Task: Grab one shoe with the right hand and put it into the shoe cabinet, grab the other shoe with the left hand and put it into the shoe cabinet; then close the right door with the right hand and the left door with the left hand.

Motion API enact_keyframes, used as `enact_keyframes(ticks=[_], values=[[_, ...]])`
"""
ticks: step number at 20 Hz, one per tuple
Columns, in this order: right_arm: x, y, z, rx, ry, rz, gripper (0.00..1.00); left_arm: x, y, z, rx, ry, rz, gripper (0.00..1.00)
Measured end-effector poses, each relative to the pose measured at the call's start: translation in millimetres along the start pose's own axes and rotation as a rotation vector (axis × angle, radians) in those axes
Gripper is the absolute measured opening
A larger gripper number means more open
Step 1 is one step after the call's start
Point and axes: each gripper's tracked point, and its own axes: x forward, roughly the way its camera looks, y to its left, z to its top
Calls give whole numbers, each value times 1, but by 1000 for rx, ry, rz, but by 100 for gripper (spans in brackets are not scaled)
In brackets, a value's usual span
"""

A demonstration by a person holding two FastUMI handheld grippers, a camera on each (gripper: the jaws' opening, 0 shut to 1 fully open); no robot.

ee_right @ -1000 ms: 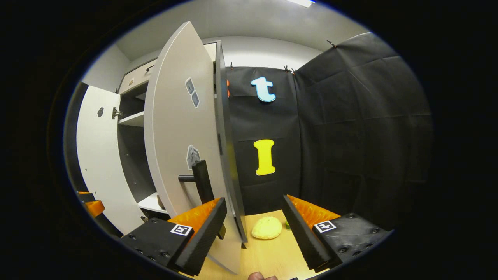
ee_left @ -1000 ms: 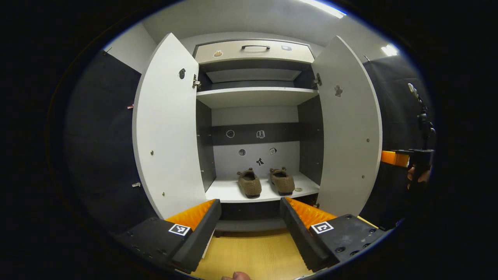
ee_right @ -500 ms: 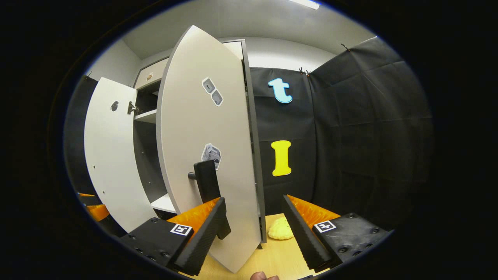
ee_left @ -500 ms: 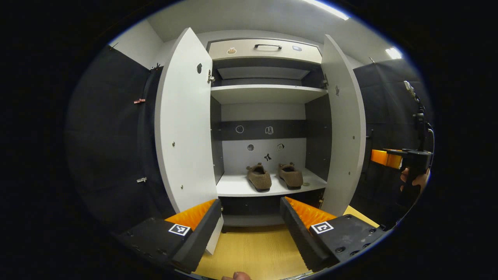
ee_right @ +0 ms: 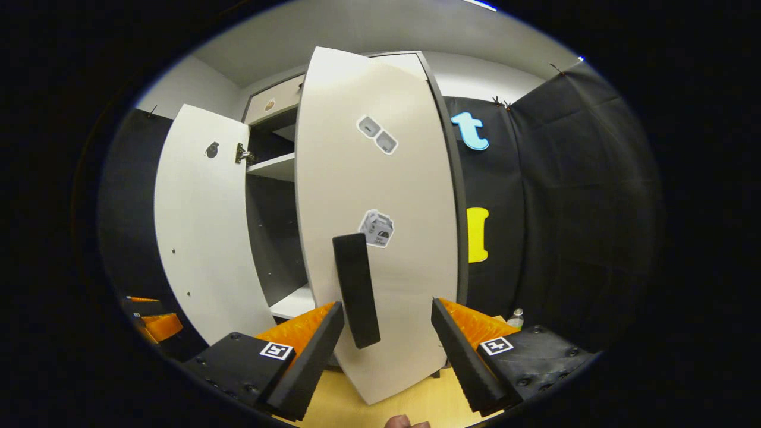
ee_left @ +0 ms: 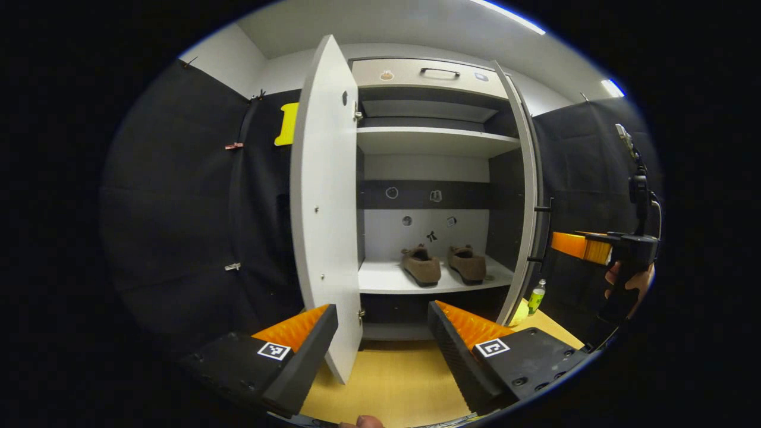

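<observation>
The right gripper (ee_right: 386,333) has its jaws apart and holds nothing; it faces the outer side of the right door (ee_right: 380,196), with the black door handle (ee_right: 355,290) just in front, between its fingers but, as far as I can tell, not pressed by them. The left gripper (ee_left: 383,333) also has its jaws apart and is empty. It hangs above the wooden floor (ee_left: 386,386) in front of the shoe cabinet (ee_left: 434,77), near the lower edge of the left door (ee_left: 324,208), which stands wide open. Inside the cabinet, on the lower shelf (ee_left: 386,279), the two brown shoes (ee_left: 443,264) lie side by side. So I judge the first part of the task is done: both shoes are in their place. The two doors are what is left. The right door looks partly swung toward the cabinet but not closed, and the left door is not yet touched. A small bottle (ee_left: 536,295) stands on the floor beside the cabinet.
</observation>
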Motion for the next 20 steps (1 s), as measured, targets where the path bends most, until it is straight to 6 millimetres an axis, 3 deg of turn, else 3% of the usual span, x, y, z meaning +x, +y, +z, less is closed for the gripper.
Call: enact_keyframes(ticks=[6,10,15,17,20], values=[[-12,33,-18,-3,45,54,98,2,71,9,-8,-20,111,97],[-18,33,-20,-12,50,51,98,21,129,27,4,-47,190,97],[-21,26,-16,-24,45,33,98,57,183,37,48,-73,275,97],[-21,24,-15,-27,44,27,98,77,195,41,52,-73,281,96],[-22,22,-14,-28,44,24,98,96,192,44,42,-78,249,96]])
